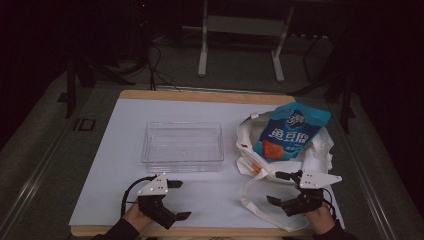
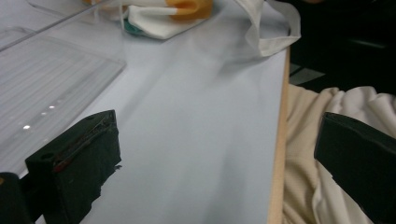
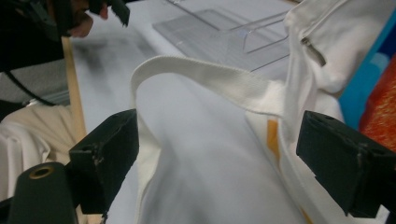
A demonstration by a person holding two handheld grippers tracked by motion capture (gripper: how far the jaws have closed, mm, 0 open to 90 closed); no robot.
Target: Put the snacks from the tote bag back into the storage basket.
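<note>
A white tote bag [image 1: 320,150] lies at the right of the white table top, with a blue snack pouch [image 1: 290,131] sticking out of its mouth. The bag's strap [image 3: 210,79] loops toward the front edge. My right gripper [image 1: 281,188] is open just in front of the bag, its jaws standing wide on either side of the strap without touching it. My left gripper [image 1: 178,200] is open near the front left edge, nothing between its jaws. A clear plastic tray [image 1: 182,146] sits empty in the middle of the table.
The wooden table edge [image 2: 279,140] runs close to the left gripper, with cream fabric [image 2: 303,177] below it. Beyond the table stand a metal frame [image 1: 240,40] and cables on a dark floor.
</note>
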